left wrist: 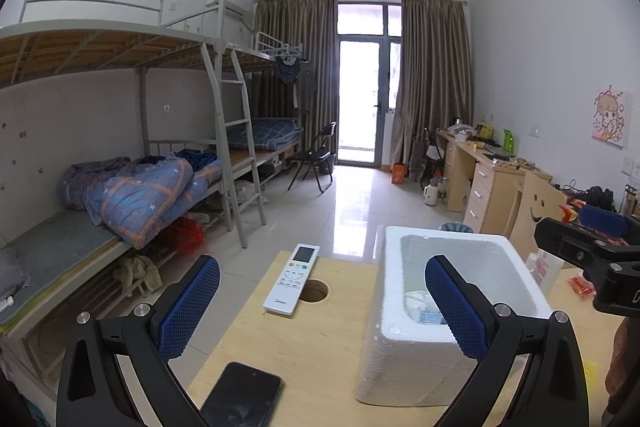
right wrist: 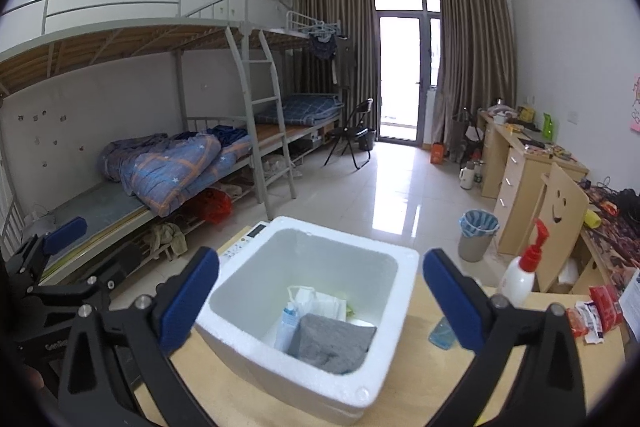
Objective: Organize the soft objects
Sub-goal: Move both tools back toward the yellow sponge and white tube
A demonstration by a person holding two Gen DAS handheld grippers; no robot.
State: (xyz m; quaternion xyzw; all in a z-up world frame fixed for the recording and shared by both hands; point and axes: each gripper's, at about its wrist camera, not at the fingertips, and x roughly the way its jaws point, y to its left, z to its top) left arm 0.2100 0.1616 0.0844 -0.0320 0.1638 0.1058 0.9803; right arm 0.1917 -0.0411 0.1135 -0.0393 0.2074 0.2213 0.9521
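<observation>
A white foam box stands on a wooden table. Inside it lie a folded grey cloth, a white face mask and a small blue-capped tube. My right gripper is open and empty, held above the box with a finger on each side. My left gripper is open and empty, left of the box in the left wrist view, over the table. The right gripper's body shows at the right edge of the left wrist view.
A white remote and a black phone lie on the table left of the box. A pump bottle, a blue packet and red snack packets sit to its right. Bunk beds stand left, desks right.
</observation>
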